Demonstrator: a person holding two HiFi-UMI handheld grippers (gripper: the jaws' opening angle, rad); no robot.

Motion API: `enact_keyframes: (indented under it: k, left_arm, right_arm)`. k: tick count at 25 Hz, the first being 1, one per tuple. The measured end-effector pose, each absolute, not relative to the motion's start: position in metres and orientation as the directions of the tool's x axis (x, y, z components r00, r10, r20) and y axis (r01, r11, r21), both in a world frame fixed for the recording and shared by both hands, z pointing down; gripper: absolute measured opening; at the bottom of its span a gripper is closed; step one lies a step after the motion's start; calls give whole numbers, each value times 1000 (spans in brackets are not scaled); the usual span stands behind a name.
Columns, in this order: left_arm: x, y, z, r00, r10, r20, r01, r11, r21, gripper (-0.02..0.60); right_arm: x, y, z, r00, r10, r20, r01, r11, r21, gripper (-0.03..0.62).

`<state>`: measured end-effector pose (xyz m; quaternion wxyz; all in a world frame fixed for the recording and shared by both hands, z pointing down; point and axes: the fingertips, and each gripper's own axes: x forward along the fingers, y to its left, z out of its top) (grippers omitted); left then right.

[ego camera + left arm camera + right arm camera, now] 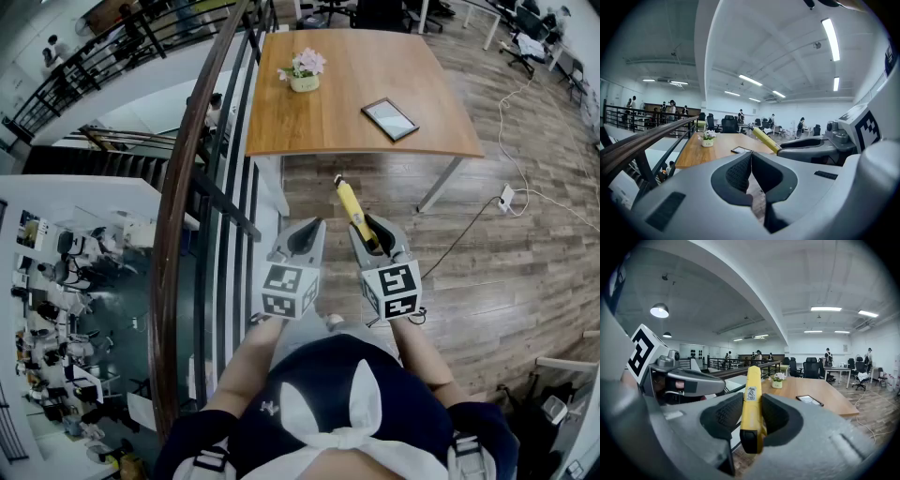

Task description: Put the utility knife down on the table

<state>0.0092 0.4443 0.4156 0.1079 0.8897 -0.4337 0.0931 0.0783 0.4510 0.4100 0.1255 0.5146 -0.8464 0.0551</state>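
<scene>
The right gripper (368,234), just right of centre in the head view, clamps the yellow utility knife (351,206) — its tip points up-frame toward the wooden table (356,112), well apart from it. The left gripper (307,234) beside it is closed, empty.

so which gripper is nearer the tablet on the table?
Right. The right gripper, holding the utility knife, is almost straight in line with the tablet; the left gripper is beside it, farther left.
</scene>
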Motion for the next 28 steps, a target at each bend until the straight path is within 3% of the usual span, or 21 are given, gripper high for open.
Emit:
enact_keyframes:
  k: [28]
  left_arm:
    - [25, 385, 433, 613, -733, 294, -785, -606, 127, 18]
  right_arm:
    - [97, 388, 418, -423, -863, 277, -898, 440, -1, 126]
